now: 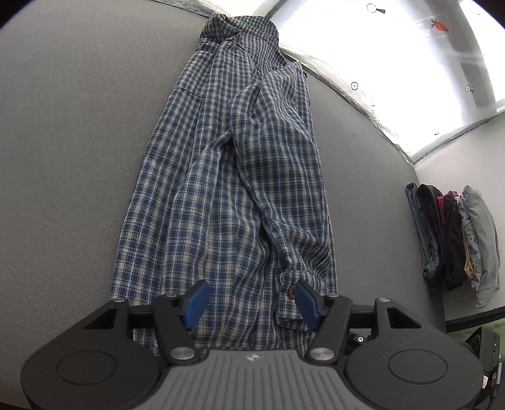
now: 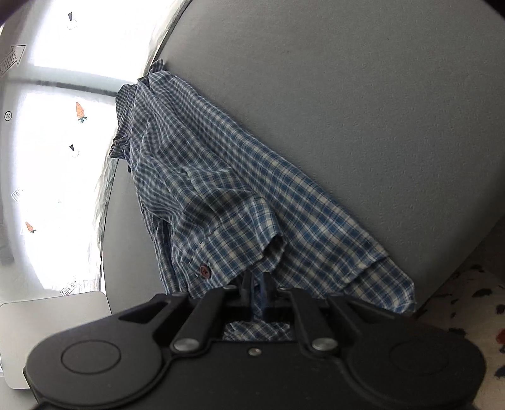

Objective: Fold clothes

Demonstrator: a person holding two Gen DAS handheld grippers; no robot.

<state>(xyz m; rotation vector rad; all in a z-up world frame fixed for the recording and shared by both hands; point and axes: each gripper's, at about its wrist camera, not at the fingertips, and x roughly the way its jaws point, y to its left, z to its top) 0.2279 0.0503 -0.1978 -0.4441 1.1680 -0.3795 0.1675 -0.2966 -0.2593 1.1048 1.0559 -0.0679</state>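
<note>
The plaid shirt [image 1: 227, 176] lies lengthwise on the grey bench [image 1: 63, 157]. Left tongs [image 1: 249, 302] stand wide above its hem at 6 o'clock. Right tongs [image 2: 257, 291] are clamped on shirt fabric at 6 o'clock.

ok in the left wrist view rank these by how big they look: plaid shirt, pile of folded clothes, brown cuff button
1. plaid shirt
2. pile of folded clothes, farther off, so true size unsure
3. brown cuff button

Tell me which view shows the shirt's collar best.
The left wrist view: the plaid shirt's collar lies unobstructed at the far end. The right wrist view shows it only sideways and bunched at the table edge.
</note>
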